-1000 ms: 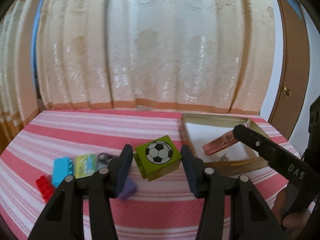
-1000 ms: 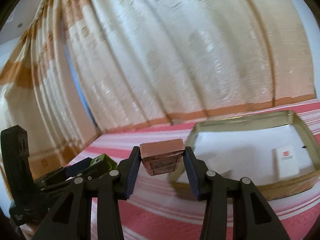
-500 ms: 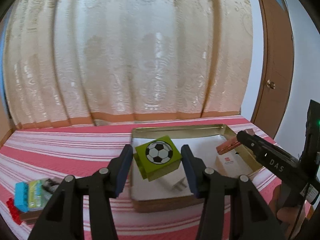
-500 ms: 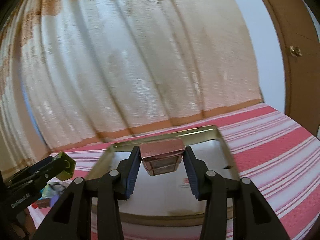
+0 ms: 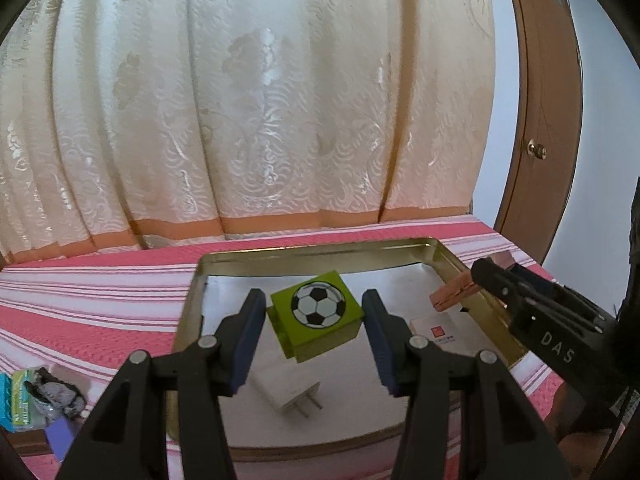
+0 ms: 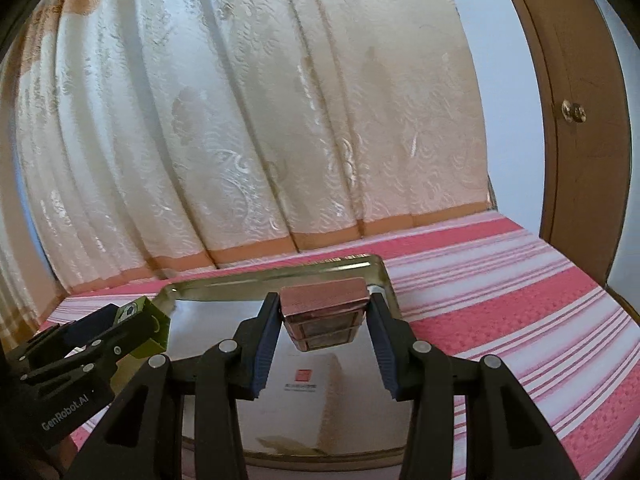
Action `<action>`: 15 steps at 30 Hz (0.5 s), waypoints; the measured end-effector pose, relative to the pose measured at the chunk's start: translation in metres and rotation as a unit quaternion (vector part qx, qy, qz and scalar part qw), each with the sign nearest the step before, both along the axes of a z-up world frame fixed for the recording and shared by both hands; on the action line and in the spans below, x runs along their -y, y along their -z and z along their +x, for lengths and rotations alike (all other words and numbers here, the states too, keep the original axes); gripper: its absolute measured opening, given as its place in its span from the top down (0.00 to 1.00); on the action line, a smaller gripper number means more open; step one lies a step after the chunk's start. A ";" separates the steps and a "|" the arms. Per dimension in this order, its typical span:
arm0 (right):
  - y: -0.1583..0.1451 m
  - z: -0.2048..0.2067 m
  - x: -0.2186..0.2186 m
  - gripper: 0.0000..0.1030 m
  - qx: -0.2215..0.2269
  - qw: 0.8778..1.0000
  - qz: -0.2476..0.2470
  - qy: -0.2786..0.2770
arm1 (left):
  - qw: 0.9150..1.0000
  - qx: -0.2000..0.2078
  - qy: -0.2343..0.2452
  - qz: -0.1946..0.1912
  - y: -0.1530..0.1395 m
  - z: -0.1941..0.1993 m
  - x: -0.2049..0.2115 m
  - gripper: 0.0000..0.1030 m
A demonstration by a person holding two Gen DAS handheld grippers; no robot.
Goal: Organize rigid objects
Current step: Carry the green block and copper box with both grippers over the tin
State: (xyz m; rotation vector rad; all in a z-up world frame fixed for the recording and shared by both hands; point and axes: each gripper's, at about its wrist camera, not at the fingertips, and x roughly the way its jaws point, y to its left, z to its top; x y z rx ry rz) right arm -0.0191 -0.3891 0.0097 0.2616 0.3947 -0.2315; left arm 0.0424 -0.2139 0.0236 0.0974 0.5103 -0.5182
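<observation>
Green, with a football printed on top, the block sits clamped between the left gripper jaws, carried in the air above the middle of the tray. The right gripper jaws are clenched on a copper-pink box, which hangs over the far right part of the same tray, close to its rim. Neither piece touches the tray floor as far as the views show.

Below the block, a white plug lies on the tray's pale lining with its prongs pointing toward the camera. Just beside it, toward the right, rests a white card box with a small red square on it; the right wrist view shows the same box directly under the copper-pink one. So two things already lie in the tray, and two more look ready to be set down.

Outside the tray, on the red-and-white striped cloth, a small heap waits at the lower left: a blue brick, a green-printed piece, something dark and blurred, and a purple piece. These likely remain to be sorted.

My judgement is that the job is past its start but well short of finished: lowering and releasing both carried pieces comes next, then the leftover heap.
</observation>
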 end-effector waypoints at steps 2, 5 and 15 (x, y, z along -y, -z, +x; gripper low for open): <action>0.003 0.004 0.003 0.55 -0.009 1.000 0.010 0.000 | 1.000 -0.004 0.000 0.001 0.003 0.004 0.005 0.52; 0.008 0.008 0.002 0.55 -0.021 1.000 0.010 0.000 | 1.000 -0.010 0.000 0.000 0.007 0.008 0.010 0.52; 0.016 0.019 -0.008 0.55 -0.045 0.999 -0.001 -0.008 | 1.000 -0.018 -0.009 0.017 0.019 0.015 0.014 0.52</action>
